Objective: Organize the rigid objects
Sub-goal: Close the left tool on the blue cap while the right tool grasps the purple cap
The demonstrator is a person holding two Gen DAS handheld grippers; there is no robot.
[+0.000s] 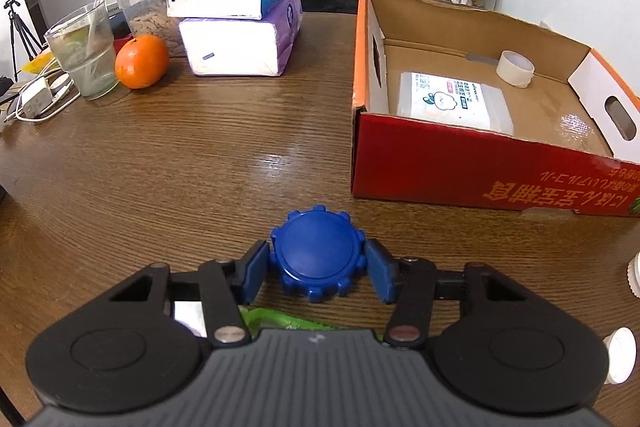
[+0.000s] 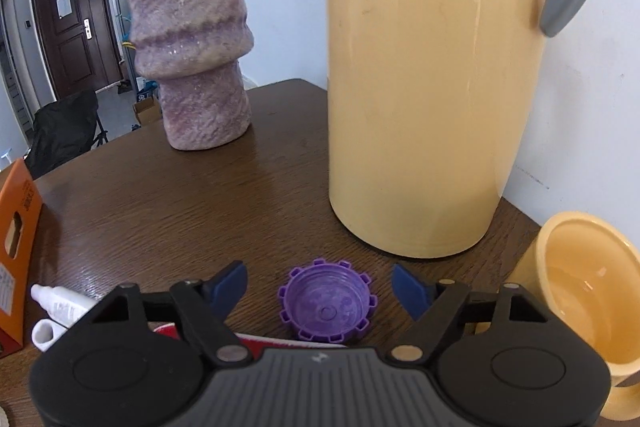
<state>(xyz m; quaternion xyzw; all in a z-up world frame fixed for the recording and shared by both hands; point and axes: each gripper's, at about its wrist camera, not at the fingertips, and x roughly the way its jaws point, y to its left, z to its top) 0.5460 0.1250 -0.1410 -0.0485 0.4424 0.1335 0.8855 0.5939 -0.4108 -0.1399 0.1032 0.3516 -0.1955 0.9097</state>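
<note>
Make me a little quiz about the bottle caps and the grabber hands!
1. True or false: the left gripper has its fingers closed on the blue cap.
2. How does the purple cap lie: A hollow side up, B flat top up?
3. Fill in: the white tape roll sits inside the ____.

Key: 1 true. 2 A. 3 cardboard box.

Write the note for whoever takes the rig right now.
Left gripper: jaws shut on the blue cap, low over the table.
Right gripper: jaws open, astride the purple cap, which lies hollow side up; no contact.
Done: the cardboard box already holds a white tape roll and a packet.
Left: likely box the blue cap, then grasp the purple one.
</note>
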